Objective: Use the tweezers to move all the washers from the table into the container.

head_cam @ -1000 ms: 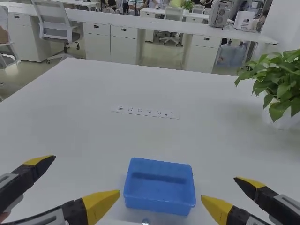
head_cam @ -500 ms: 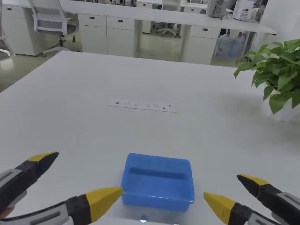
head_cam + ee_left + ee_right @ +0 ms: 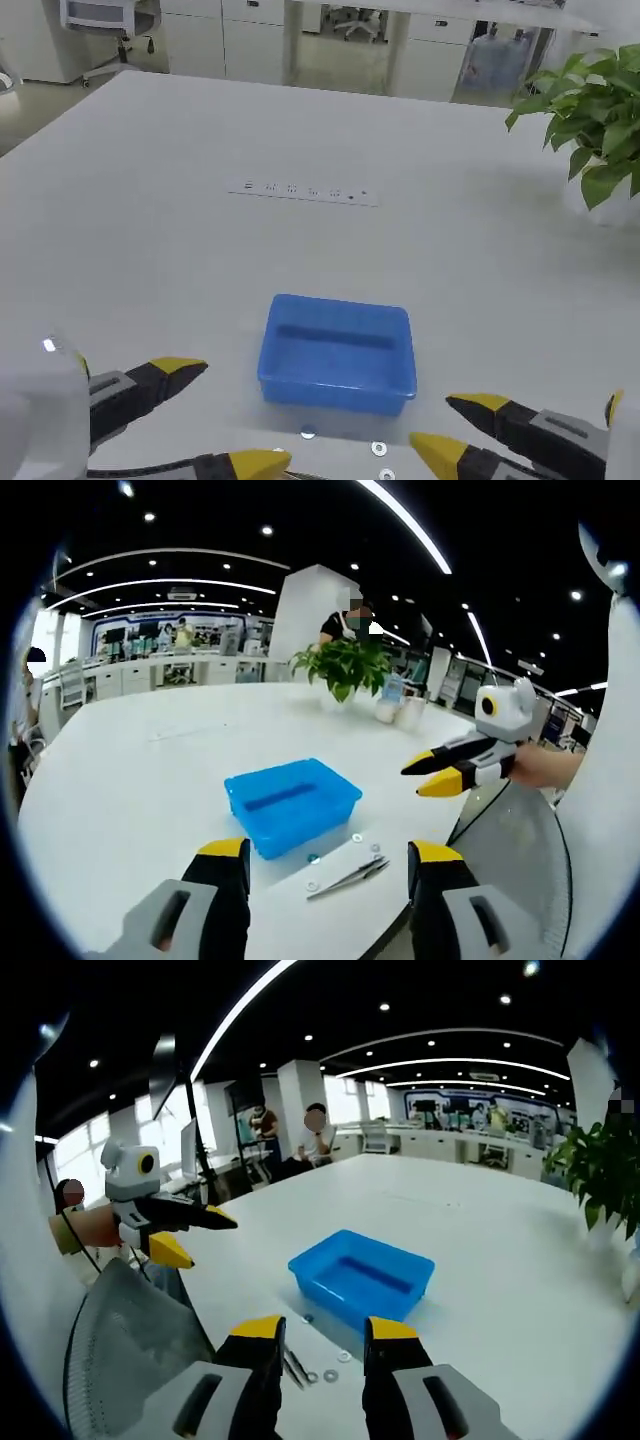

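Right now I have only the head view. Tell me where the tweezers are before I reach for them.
Observer: In the left gripper view the tweezers lie flat on the table, between the blue container and the near edge.
Operator: Count the washers for me.
Observer: The right gripper view shows four washers, all on the table: one close to the container and three by the tweezers.

Washers [image 3: 378, 449] and tweezers [image 3: 350, 876] lie flat beside the blue container [image 3: 337, 352].
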The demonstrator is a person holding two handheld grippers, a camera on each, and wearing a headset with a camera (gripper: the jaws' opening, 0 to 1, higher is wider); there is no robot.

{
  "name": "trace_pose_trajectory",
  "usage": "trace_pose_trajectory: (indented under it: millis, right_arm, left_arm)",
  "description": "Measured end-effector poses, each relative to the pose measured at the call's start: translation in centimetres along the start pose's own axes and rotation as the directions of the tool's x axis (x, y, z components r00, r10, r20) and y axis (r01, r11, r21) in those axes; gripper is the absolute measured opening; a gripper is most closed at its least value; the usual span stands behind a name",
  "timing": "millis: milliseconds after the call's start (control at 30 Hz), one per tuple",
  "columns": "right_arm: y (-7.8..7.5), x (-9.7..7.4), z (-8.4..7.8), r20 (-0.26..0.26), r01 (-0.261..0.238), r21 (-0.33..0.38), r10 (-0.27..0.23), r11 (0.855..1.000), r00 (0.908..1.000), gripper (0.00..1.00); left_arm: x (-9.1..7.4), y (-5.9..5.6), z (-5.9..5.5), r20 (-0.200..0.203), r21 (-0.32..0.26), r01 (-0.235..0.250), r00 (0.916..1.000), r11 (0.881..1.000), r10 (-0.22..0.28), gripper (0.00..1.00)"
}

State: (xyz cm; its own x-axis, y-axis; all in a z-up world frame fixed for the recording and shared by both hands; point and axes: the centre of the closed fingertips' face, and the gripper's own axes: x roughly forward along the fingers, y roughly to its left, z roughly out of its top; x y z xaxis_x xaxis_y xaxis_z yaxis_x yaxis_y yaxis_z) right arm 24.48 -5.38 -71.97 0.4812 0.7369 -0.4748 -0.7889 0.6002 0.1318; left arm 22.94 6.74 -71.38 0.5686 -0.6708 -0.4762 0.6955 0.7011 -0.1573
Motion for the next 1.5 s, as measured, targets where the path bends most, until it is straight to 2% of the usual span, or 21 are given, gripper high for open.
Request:
trace_pose_trajectory:
  millis: [33,100,200,267,300,367,533,633,700,800,900,933,1000,1033,1133,1167,1200,1233,1333,1400,1500]
  right_arm:
    - [0.4,0.4,-0.5,-0.026,-0.022,-0.02,0.022,1.0,0.9994,0.23]
    - [0.7,1.1,-1.3,-0.083,-0.049,-0.064,0.043,0.997,0.9956,0.19]
    - [1.1,2.1,-2.4,-0.158,-0.095,-0.126,0.074,0.988,0.9847,0.16]
    - [1.4,2.8,-2.7,-0.185,-0.124,-0.146,0.096,0.981,0.9781,0.15]
    - [1.5,3.1,-2.8,-0.192,-0.135,-0.149,0.105,0.98,0.9758,0.15]
    - [1.7,3.7,-3.1,-0.208,-0.15,-0.158,0.115,0.976,0.9713,0.16]
    - [2.5,4.8,-4.0,-0.271,-0.208,-0.199,0.15,0.958,0.9507,0.16]
    - [2.8,5.0,-4.6,-0.287,-0.223,-0.198,0.161,0.955,0.9443,0.17]
    - [3.0,5.0,-5.0,-0.299,-0.232,-0.195,0.167,0.953,0.9395,0.17]
    - [3.0,4.9,-5.4,-0.309,-0.236,-0.192,0.17,0.952,0.9359,0.16]
    - [2.8,4.7,-5.8,-0.32,-0.23,-0.194,0.161,0.954,0.9338,0.16]
    - [2.7,4.6,-6.0,-0.324,-0.229,-0.188,0.16,0.955,0.9325,0.16]
    - [2.6,4.5,-6.2,-0.327,-0.225,-0.183,0.157,0.957,0.9319,0.16]
    - [2.6,4.4,-6.3,-0.329,-0.224,-0.181,0.156,0.958,0.9315,0.16]
    - [2.4,4.4,-6.5,-0.334,-0.22,-0.178,0.152,0.959,0.9304,0.16]
    - [2.4,4.4,-6.6,-0.335,-0.219,-0.177,0.15,0.96,0.9303,0.16]
    - [2.4,4.4,-6.6,-0.336,-0.218,-0.176,0.15,0.96,0.93,0.16]
    - [2.3,4.4,-6.6,-0.336,-0.217,-0.175,0.149,0.96,0.9299,0.16]
    - [2.3,4.5,-6.8,-0.344,-0.219,-0.179,0.147,0.959,0.9272,0.15]
    - [2.3,4.6,-7.0,-0.356,-0.223,-0.189,0.145,0.956,0.9233,0.16]
    - [2.2,4.7,-7.4,-0.37,-0.227,-0.2,0.141,0.953,0.9182,0.16]
  left_arm:
    - [0.3,0.1,-0.6,-0.038,0.025,0.008,0.9993,1.0,-0.007,0.56]
    - [0.8,0.1,-1.3,-0.078,0.07,0.027,0.9967,0.997,-0.021,0.47]
    - [1.7,-0.2,-2.0,-0.122,0.081,0.07,0.9908,0.994,-0.06,0.36]
    - [2.2,-0.2,-2.6,-0.155,0.109,0.097,0.9846,0.989,-0.08,0.3]
    - [2.5,-0.1,-3.3,-0.195,0.121,0.113,0.9769,0.986,-0.088,0.27]
    - [3.0,0.6,-4.2,-0.239,0.149,0.115,0.9679,0.982,-0.077,0.2]
    - [3.8,1.9,-5.2,-0.269,0.121,0.123,0.9592,0.985,-0.087,0.11]
    - [4.3,2.1,-6.3,-0.331,0.167,0.153,0.9392,0.974,-0.091,0.07]
    - [4.8,2.4,-7.4,-0.381,0.186,0.164,0.9207,0.969,-0.083,0.02]
    - [5.5,2.2,-8.0,-0.404,0.194,0.186,0.9101,0.963,-0.094,0.06]
    - [6.0,1.5,-8.1,-0.418,0.222,0.231,0.9002,0.947,-0.122,0.06]
    - [6.1,1.4,-8.3,-0.438,0.254,0.248,0.8913,0.935,-0.118,0.06]
    - [6.5,1.3,-8.8,-0.463,0.28,0.268,0.8789,0.922,-0.115,0.06]
    - [6.6,1.3,-8.8,-0.464,0.286,0.268,0.8788,0.92,-0.112,0.06]
    - [6.8,1.0,-9.3,-0.5,0.337,0.31,0.859,0.889,-0.11,0.05]
    - [7.0,1.1,-8.9,-0.489,0.384,0.319,0.8661,0.866,-0.102,0.03]
    - [6.8,1.0,-9.3,-0.512,0.382,0.329,0.8536,0.864,-0.099,0.02]
    - [6.9,1.0,-9.1,-0.503,0.391,0.327,0.8586,0.86,-0.097,0.01]
    - [6.8,0.7,-9.3,-0.521,0.419,0.363,0.8467,0.832,-0.107,0.0]
    - [6.6,0.3,-9.3,-0.524,0.437,0.387,0.8433,0.812,-0.12,0.0]
    - [6.3,-0.2,-8.6,-0.508,0.446,0.383,0.8523,0.809,-0.123,0.0]
